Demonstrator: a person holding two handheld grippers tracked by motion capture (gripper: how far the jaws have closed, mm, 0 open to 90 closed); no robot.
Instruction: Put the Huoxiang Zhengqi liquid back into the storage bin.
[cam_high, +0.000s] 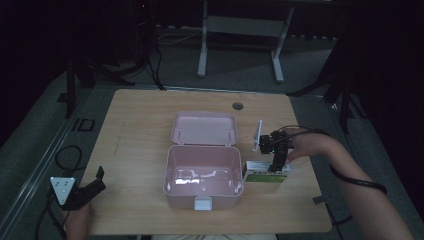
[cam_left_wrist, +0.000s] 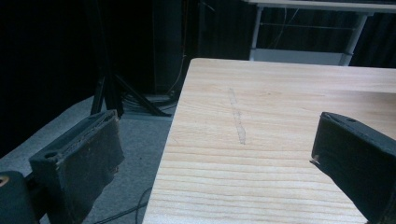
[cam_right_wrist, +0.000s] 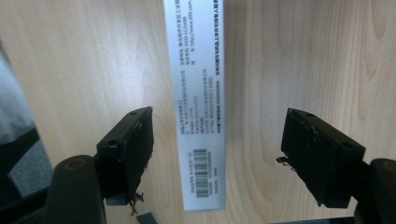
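I see a pink box (cam_high: 202, 177) standing open in the middle of the tabletop (cam_high: 135, 145), its lid (cam_high: 204, 128) thrown back flat behind it on the far side. The box's inside looks bare: I can make out only glare on its floor, nothing lying in it. A pale latch tab sits at its near wall.

Just right of the box lies a carton (cam_high: 265, 172), white on top with a green side facing me, touching or almost touching the box's right wall; I cannot tell which. My right tongs (cam_high: 278, 165) point straight down over it, the hand (cam_high: 312, 145) behind them coming in from the right. In the right gripper view the carton (cam_right_wrist: 201, 107) shows as a long white panel with small print and a barcode, running between the two jaws. The jaws stand wide apart, one on each side of it, with bare wood showing between each pad and the carton, so nothing is clamped.

A thin white card (cam_high: 257, 135) stands on edge, tilted, just behind the right tongs.

My left tongs (cam_high: 98, 181) rest at the near left corner of the tabletop, well apart from the box. In the left gripper view their jaws are spread wide with nothing between them, straddling the tabletop's left edge, and grey floor (cam_left_wrist: 135, 140) shows beyond it.
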